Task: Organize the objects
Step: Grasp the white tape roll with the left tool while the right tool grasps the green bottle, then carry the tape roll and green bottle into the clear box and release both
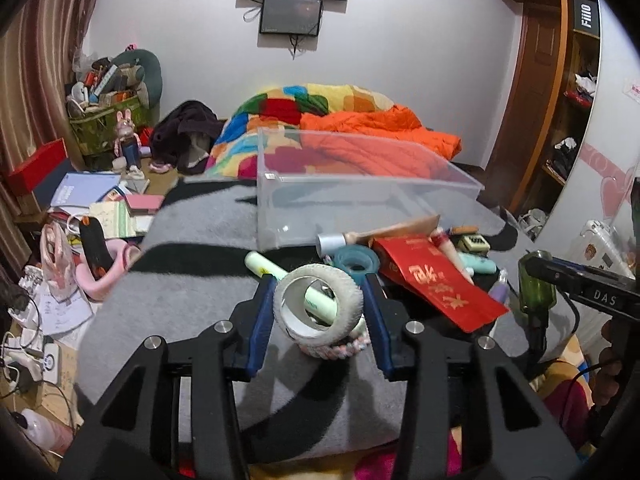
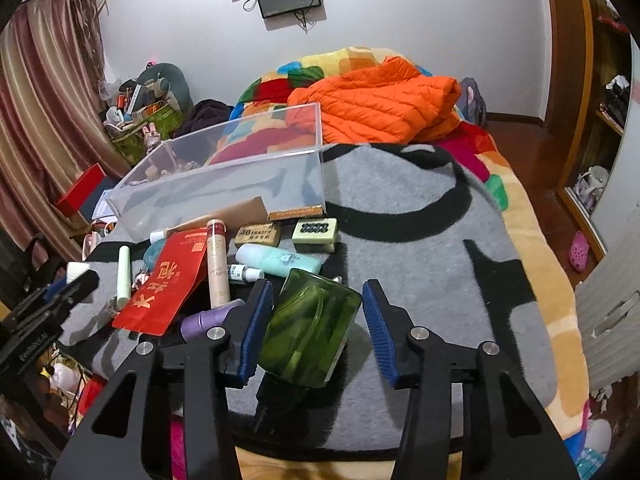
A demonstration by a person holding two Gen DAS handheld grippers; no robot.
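A clear plastic bin (image 1: 360, 204) stands on the grey blanket, also in the right wrist view (image 2: 224, 184). In front of it lies a pile: a red envelope (image 1: 436, 280), a teal tape ring (image 1: 356, 262), a pale green tube (image 1: 272, 272), erasers (image 2: 258, 235), tubes and bottles. My left gripper (image 1: 320, 312) has its blue pads on both sides of a white tape roll (image 1: 320, 312). My right gripper (image 2: 318, 320) is open around a green bottle (image 2: 308, 328) with a black cap; its left pad touches the bottle, the right pad stands apart.
An orange jacket (image 2: 380, 104) and a colourful quilt (image 1: 304, 104) lie behind the bin. Books and clutter cover the floor at left (image 1: 96, 208). A wooden shelf (image 1: 560, 100) stands at right. The blanket's near edge (image 2: 360, 444) is close below the right gripper.
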